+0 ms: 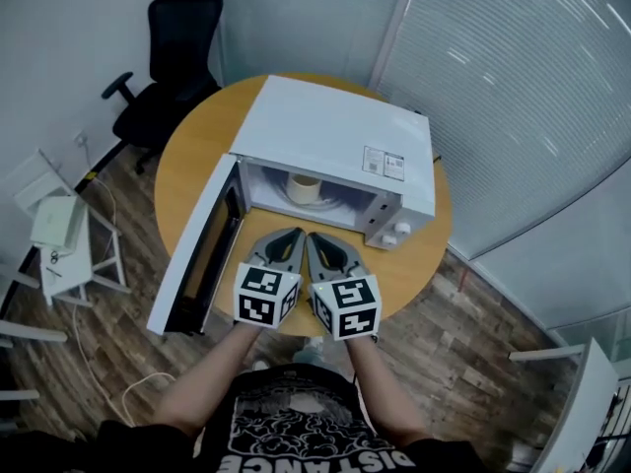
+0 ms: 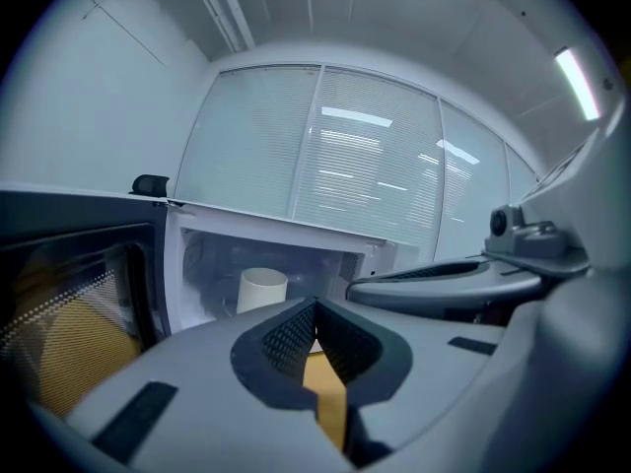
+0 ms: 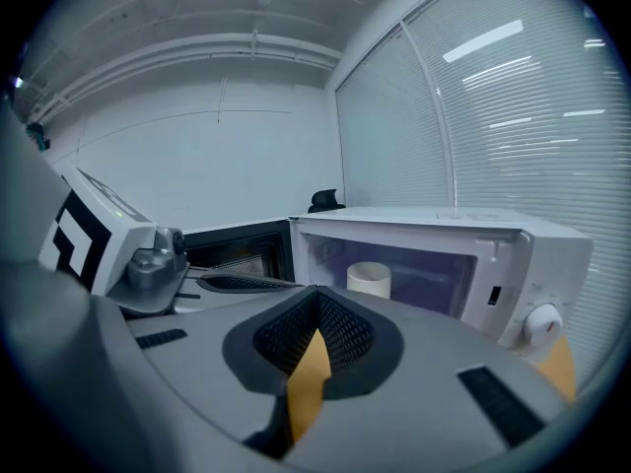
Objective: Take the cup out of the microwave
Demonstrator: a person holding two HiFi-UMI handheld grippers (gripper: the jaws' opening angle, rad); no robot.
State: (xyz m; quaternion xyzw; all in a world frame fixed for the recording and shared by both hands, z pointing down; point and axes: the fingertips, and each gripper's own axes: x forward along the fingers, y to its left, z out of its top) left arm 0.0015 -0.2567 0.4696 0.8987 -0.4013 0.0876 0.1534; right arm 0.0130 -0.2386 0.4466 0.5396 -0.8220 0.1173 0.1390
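White microwave (image 1: 325, 126), door (image 1: 192, 264) open, one cream cup (image 1: 304, 187) inside; left hand-held gripper (image 1: 297, 233) and right hand-held gripper (image 1: 313, 237) both closed, empty.

Cool, even indoor light fills all three pictures. In the left gripper view a ceiling light strip (image 2: 577, 82) glares, and bright streaks reflect off the blinds (image 2: 345, 156). The microwave (image 1: 335, 136) top is nearly washed out, while its inside lies in soft shade. Both gripper views bulge strongly and have black corners. The head view bends at its edges and is slightly soft.
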